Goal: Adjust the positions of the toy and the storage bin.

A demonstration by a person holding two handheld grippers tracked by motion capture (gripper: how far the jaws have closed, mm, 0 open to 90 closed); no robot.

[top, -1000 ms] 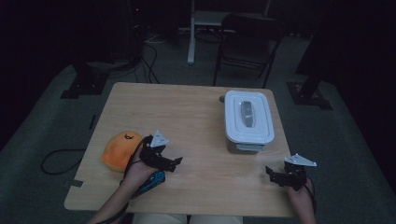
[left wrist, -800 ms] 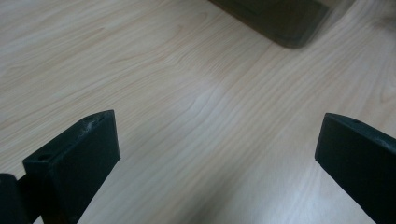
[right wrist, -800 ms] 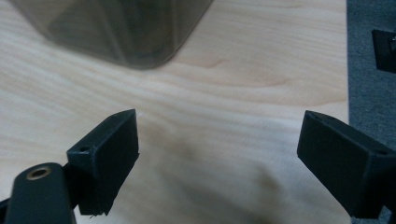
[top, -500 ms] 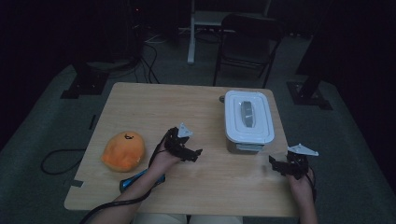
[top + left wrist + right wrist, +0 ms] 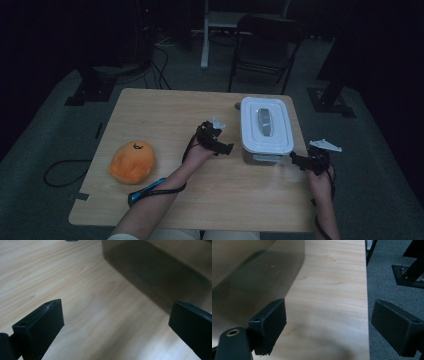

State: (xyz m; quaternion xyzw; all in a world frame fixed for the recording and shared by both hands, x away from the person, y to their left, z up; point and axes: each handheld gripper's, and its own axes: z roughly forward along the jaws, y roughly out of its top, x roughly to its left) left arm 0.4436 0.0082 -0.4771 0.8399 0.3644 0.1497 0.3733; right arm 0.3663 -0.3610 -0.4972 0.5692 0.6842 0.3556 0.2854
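Note:
A white lidded container (image 5: pixel 265 131) stands at the table's right side, a grey oblong shape on its lid. My left gripper (image 5: pixel 225 142) sits just left of it, open, nothing between its jaws. In the left gripper view my left gripper (image 5: pixel 116 310) faces the container's side wall (image 5: pixel 155 272) over bare wood. Open as well, my right gripper (image 5: pixel 296 161) is at the container's near right corner. The right gripper view puts my right gripper (image 5: pixel 329 307) over the table's right edge, the container wall (image 5: pixel 262 267) to its left.
An orange plush toy (image 5: pixel 132 160) lies at the front left of the wooden table (image 5: pixel 165 115). A blue object (image 5: pixel 145 192) lies near the left forearm. A small dark item (image 5: pixel 237 106) sits behind the container. Off the right edge are grey carpet and a black stand base (image 5: pixel 409 272).
My left gripper has travelled right, from beside the plush toy to next to the container. My right gripper has edged forward and inward toward the container's corner.

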